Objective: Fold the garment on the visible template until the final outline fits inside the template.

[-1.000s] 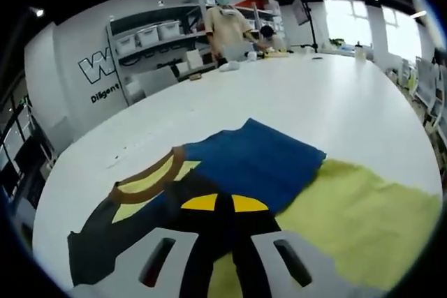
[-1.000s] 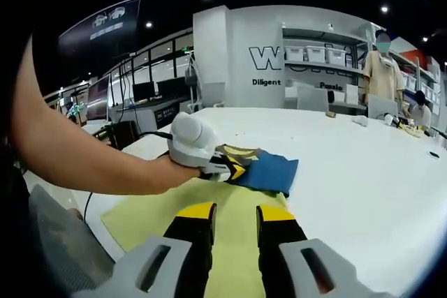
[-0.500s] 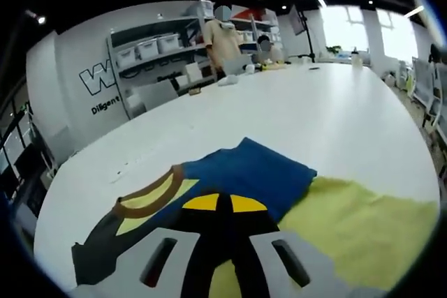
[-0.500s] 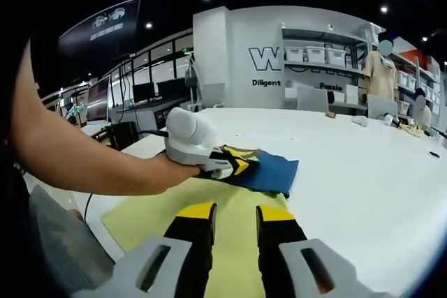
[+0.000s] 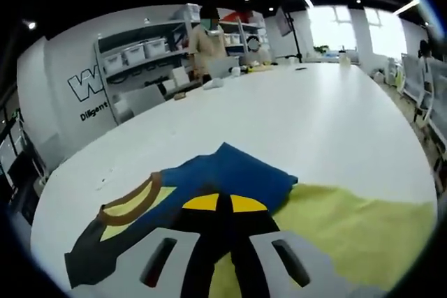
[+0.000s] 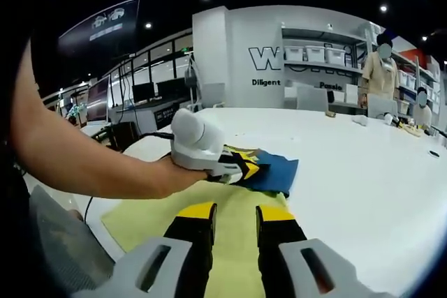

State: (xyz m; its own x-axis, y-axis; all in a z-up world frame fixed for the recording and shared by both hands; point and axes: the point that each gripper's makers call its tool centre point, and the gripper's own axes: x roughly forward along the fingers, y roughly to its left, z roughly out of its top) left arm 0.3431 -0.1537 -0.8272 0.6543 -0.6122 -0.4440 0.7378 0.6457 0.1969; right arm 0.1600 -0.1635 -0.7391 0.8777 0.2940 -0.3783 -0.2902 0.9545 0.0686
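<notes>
The garment (image 5: pixel 237 172) lies folded on the white table (image 5: pixel 314 116): a blue body, a brown collar over yellow lining, a black sleeve trailing to the left. Its near edge rests on the yellow-green template sheet (image 5: pixel 349 228). My left gripper (image 5: pixel 220 204) has its yellow-tipped jaws shut on the garment's near fold. In the right gripper view a hand holds the left gripper (image 6: pixel 244 167) at the blue garment (image 6: pixel 276 169). My right gripper (image 6: pixel 235 213) is open above the template sheet (image 6: pixel 154 214), short of the garment, with nothing between its jaws.
A person's bare arm (image 6: pixel 84 165) crosses the right gripper view from the left. Shelves with white bins (image 5: pixel 133 54) and a standing person (image 5: pixel 206 33) are at the table's far end. The table (image 6: pixel 363 172) stretches wide to the right.
The left gripper has moved a little to the right across the garment. In its own view the garment looks more bunched and nearer. The right gripper has stayed put.
</notes>
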